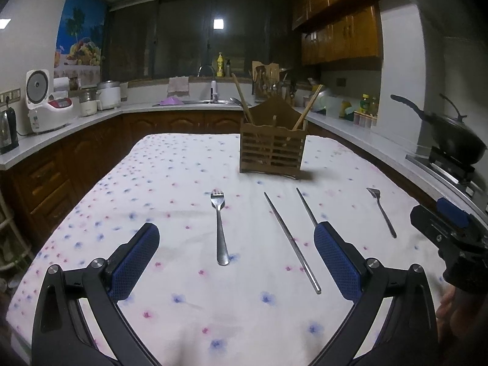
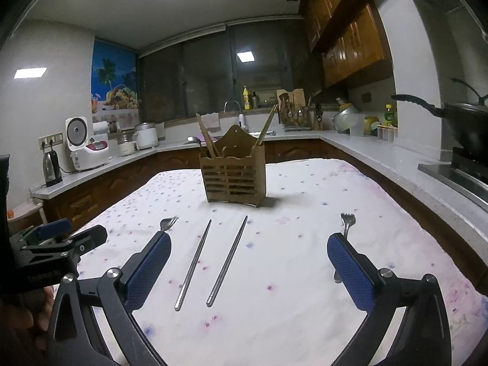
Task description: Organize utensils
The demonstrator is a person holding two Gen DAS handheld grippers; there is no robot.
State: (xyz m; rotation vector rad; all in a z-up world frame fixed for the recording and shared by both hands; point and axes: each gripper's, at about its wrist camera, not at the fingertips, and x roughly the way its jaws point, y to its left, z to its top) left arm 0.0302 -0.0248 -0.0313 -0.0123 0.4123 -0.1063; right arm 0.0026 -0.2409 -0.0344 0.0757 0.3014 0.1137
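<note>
A wooden slatted utensil holder (image 1: 272, 152) (image 2: 233, 177) stands mid-table with wooden chopsticks and a spoon in it. On the flowered cloth lie a steel fork (image 1: 220, 225) (image 2: 167, 223), two steel chopsticks (image 1: 291, 239) (image 1: 306, 206) (image 2: 193, 262) (image 2: 228, 260) and a second fork (image 1: 381, 210) (image 2: 346, 224). My left gripper (image 1: 236, 238) is open and empty above the first fork. My right gripper (image 2: 248, 248) is open and empty above the two chopsticks; it also shows in the left wrist view (image 1: 448, 228).
The table (image 1: 170, 158) is ringed by white counters with a rice cooker (image 1: 45, 103), kettle (image 1: 7, 131), sink (image 1: 210, 100) and a black wok (image 1: 451, 134) on the stove at right. The left gripper's body (image 2: 45, 253) sits at my right view's left edge.
</note>
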